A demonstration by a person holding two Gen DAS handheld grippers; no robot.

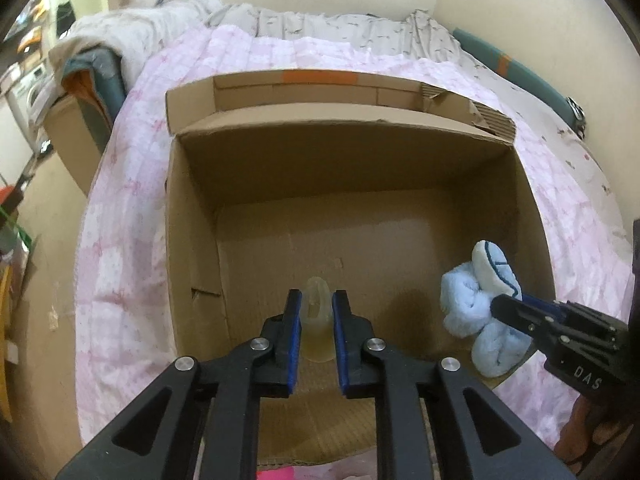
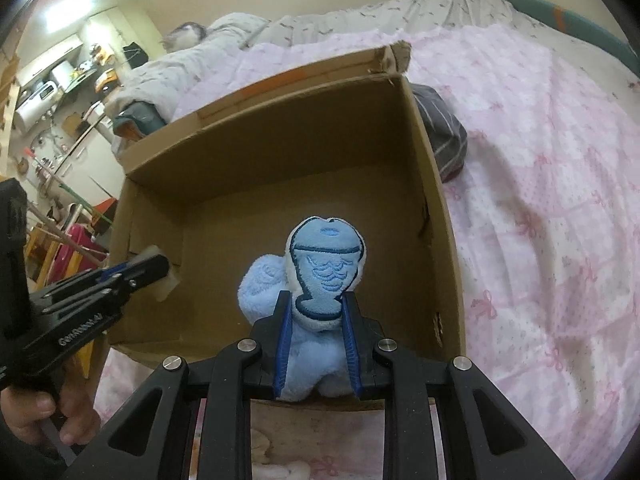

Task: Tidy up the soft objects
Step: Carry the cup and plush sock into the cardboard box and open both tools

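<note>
An open cardboard box (image 1: pixel 192 248) lies on a bed with a pink quilt (image 1: pixel 132 184). My left gripper (image 1: pixel 316 300) is shut on a pale yellowish translucent soft piece (image 1: pixel 318 320) and holds it over the box's near left part. My right gripper (image 2: pixel 316 300) is shut on a light blue plush toy (image 2: pixel 320 276) and holds it over the box (image 2: pixel 436 216) near the front. The plush (image 1: pixel 480 300) and the right gripper (image 1: pixel 508 308) show at the right of the left wrist view. The left gripper (image 2: pixel 160 268) with the pale piece (image 2: pixel 166 284) shows at the left of the right wrist view.
A dark grey striped cloth (image 2: pixel 444 132) lies on the quilt just right of the box. A rumpled white blanket (image 1: pixel 152 28) lies at the bed's far end. Cluttered shelves and furniture (image 2: pixel 52 92) stand left of the bed.
</note>
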